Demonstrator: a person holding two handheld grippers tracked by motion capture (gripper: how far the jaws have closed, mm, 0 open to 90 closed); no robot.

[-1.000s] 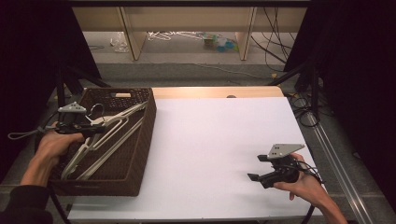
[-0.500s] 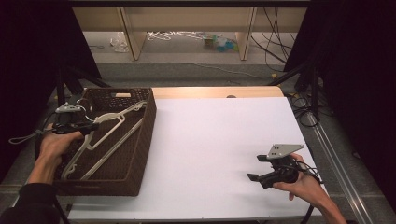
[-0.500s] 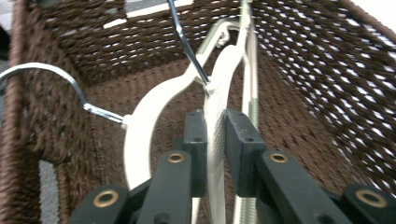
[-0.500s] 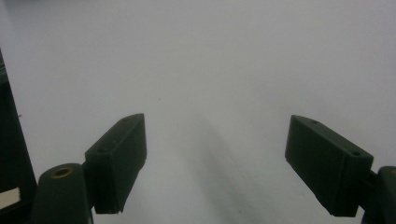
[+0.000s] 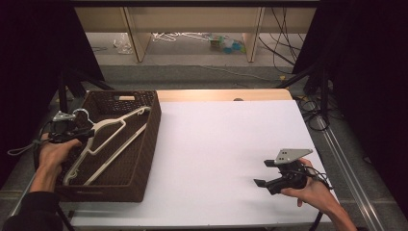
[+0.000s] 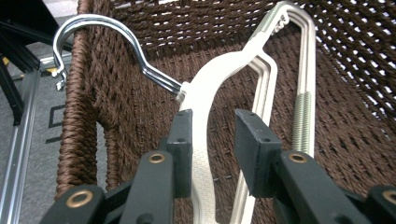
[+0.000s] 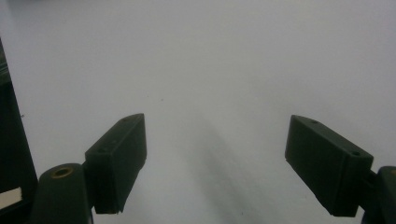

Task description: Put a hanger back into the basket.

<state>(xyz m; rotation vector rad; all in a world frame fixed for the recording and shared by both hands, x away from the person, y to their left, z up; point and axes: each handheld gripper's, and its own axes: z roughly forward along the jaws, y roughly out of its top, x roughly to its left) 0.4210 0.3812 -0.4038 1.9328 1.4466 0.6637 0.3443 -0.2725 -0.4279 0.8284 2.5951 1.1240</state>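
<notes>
A cream plastic hanger [image 5: 103, 137] with a metal hook [image 6: 93, 28] lies tilted in the brown woven basket [image 5: 144, 159] at the table's left. Its hook rests over the basket's left rim. My left gripper [image 5: 85, 135] reaches in from that side, and its jaws have just been opening. The hanger's neck [image 6: 219, 79] still runs between the pads [image 6: 254, 144], with a gap showing on the right side. My right gripper [image 5: 262, 173] rests low over the white table at the front right. In its own view the right gripper [image 7: 215, 154] is open with nothing between its fingers.
The white tabletop [image 5: 226, 144] stretches between the basket and my right hand. A wooden strip [image 5: 221, 95] edges its far side. Dark stand legs [image 5: 62, 91] rise beside the basket's left, and cables [image 5: 312, 110] trail off the table's right side.
My left gripper has shifted left and down with the hanger, which now rests lower in the basket. Its jaws went from shut on the hanger to parted. The right gripper has stayed still.
</notes>
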